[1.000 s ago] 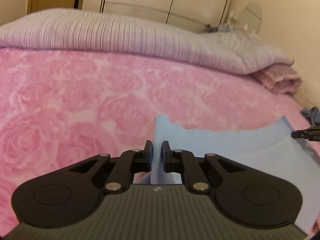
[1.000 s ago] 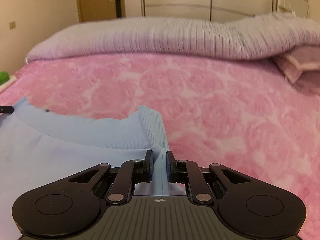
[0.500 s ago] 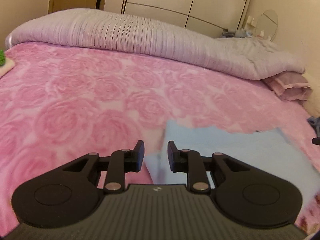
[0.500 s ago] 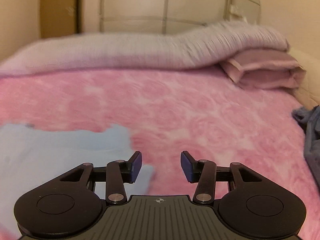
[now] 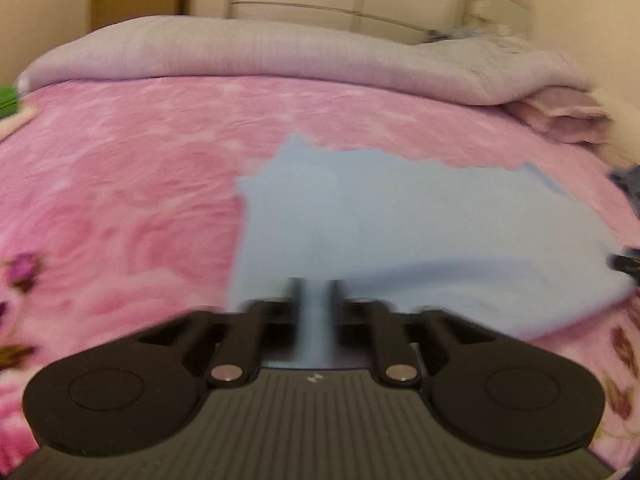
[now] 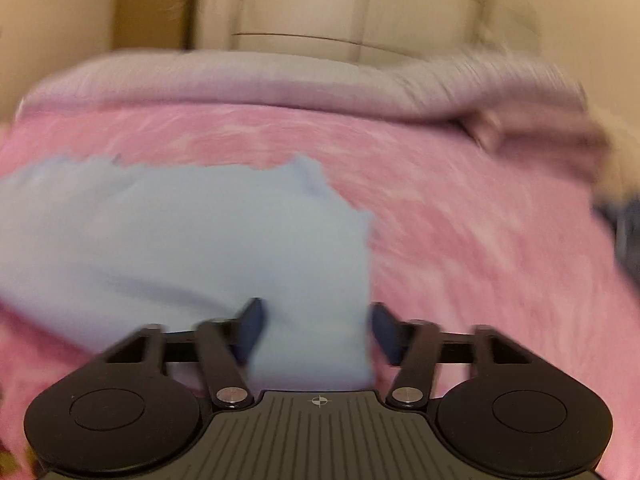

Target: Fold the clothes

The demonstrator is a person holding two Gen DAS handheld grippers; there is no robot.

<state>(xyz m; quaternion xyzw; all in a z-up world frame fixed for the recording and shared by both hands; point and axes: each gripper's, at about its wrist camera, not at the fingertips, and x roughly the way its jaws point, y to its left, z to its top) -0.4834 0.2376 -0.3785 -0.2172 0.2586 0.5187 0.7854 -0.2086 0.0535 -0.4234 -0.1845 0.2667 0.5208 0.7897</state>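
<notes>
1. While both views are smeared with blur, we see our left gripper (image 5: pixel 314 292) angled down toward the bed, its jaws nearly together and pinching a raised fold of the light blue knit garment (image 5: pixel 400 224).
2. Our right gripper (image 6: pixel 316 320) tilts down likewise; its jaws have just been opening and now stand wide, with the garment's (image 6: pixel 192 232) near right corner lying between the blue pads (image 6: pixel 252 328). The left pad touches the cloth, the right one sits at the garment's edge, and neither presses.
3. We find the garment spread flat on the pink rose-patterned blanket (image 5: pixel 120 200), toward the near side of the bed.
4. Its long axis seems to run left to right across the bed, and its jagged ribbed edge faces the far side.
5. Beyond it, a folded pale lilac quilt (image 5: pixel 280 52) lies along the far edge of the bed, with a mauve pillow (image 5: pixel 568 120) at the far right.
</notes>
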